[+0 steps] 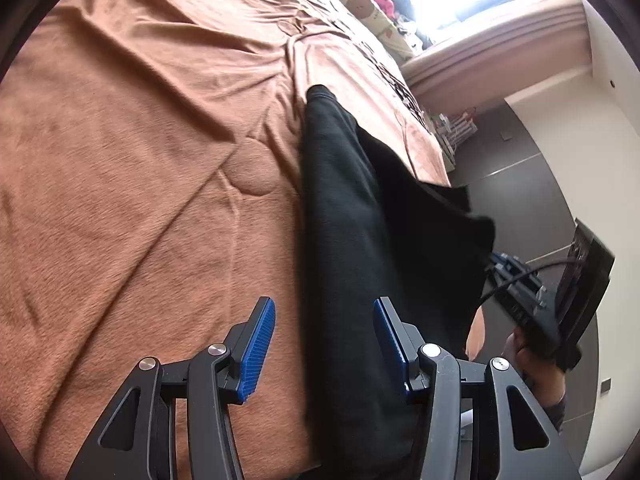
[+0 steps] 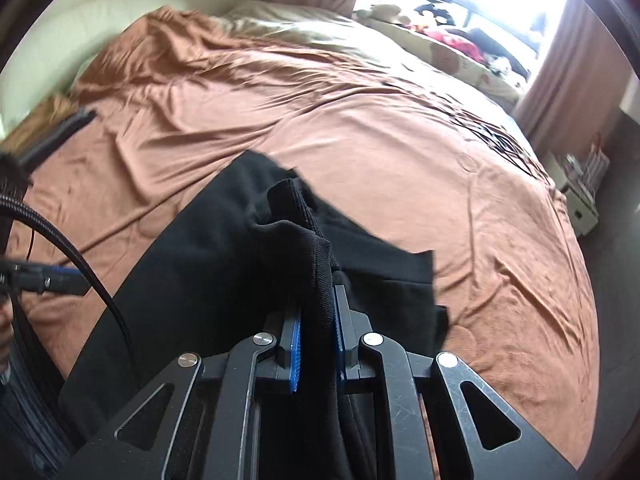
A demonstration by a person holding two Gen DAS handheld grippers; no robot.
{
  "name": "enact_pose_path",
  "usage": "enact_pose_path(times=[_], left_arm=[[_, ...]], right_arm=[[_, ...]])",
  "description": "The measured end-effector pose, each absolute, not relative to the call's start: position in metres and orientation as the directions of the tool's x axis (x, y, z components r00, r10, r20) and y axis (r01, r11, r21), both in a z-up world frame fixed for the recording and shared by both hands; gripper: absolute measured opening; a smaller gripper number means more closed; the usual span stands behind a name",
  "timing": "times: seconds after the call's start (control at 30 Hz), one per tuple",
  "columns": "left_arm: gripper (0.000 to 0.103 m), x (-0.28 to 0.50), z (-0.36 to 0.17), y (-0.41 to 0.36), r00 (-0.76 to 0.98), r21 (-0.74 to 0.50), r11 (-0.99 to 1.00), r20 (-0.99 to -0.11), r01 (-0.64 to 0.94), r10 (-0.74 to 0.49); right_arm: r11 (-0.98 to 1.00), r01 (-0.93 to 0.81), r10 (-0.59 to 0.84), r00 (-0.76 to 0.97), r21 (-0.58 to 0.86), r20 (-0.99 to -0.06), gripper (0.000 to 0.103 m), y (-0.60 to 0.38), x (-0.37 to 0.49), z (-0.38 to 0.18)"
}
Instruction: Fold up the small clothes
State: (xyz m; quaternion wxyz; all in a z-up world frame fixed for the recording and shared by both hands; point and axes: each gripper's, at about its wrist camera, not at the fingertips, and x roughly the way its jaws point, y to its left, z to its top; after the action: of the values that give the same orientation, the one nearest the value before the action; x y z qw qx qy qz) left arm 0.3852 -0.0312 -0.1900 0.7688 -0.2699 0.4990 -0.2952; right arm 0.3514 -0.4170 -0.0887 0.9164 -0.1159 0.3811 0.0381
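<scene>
A black garment lies in a long strip on the brown bedspread, its right part lifted off the bed edge. My left gripper is open just above the near end of the garment, blue pads apart, left pad over the bedspread. My right gripper is shut on a bunched edge of the black garment and holds it raised over the bed. The right gripper also shows in the left wrist view, at the lifted cloth.
Beige bedding and a pile of toys and clothes lie at the far side under a bright window. A dark floor and a small shelf are right of the bed. A black cable hangs at left.
</scene>
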Motion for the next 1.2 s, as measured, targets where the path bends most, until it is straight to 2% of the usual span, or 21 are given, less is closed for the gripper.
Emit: enact_pose_path(times=[0.3,0.5,0.6,0.63,0.67,0.73,0.93,1.2], left_arm=[[0.053,0.393,-0.185,-0.046,0.313,-0.691,0.695,-0.626,0.201,-0.714],[0.053,0.4,-0.185,-0.05,0.31,-0.664,0.722,-0.657,0.193,-0.687],[0.053,0.403,-0.184,-0.053,0.311,-0.644,0.74,-0.675,0.194,-0.67],[0.053,0.405,-0.184,-0.054,0.31,-0.638,0.745,-0.681,0.194,-0.664],[0.053,0.407,-0.184,-0.054,0.31,-0.632,0.75,-0.686,0.195,-0.658],[0.053,0.411,-0.184,-0.056,0.31,-0.621,0.759,-0.695,0.196,-0.648],[0.053,0.429,-0.184,-0.064,0.301,-0.606,0.771,-0.711,0.196,-0.635],[0.053,0.464,-0.186,-0.081,0.287,-0.602,0.774,-0.72,0.195,-0.632]], right_arm=[[0.999,-0.05,0.037,0.688,0.003,-0.725,0.007,-0.483,0.382,-0.099],[0.992,0.023,0.082,0.643,0.126,-0.762,0.006,-0.52,0.4,-0.128],[0.983,0.059,0.099,0.624,0.173,-0.775,0.015,-0.53,0.402,-0.137],[0.981,0.066,0.101,0.63,0.183,-0.77,0.029,-0.533,0.401,-0.137],[0.977,0.067,0.113,0.637,0.201,-0.762,0.051,-0.538,0.401,-0.135],[0.963,0.065,0.156,0.657,0.26,-0.738,0.074,-0.55,0.399,-0.133],[0.887,0.047,0.331,0.628,0.459,-0.704,0.074,-0.585,0.4,-0.152],[0.81,0.046,0.444,0.605,0.585,-0.661,0.074,-0.616,0.418,-0.184]])
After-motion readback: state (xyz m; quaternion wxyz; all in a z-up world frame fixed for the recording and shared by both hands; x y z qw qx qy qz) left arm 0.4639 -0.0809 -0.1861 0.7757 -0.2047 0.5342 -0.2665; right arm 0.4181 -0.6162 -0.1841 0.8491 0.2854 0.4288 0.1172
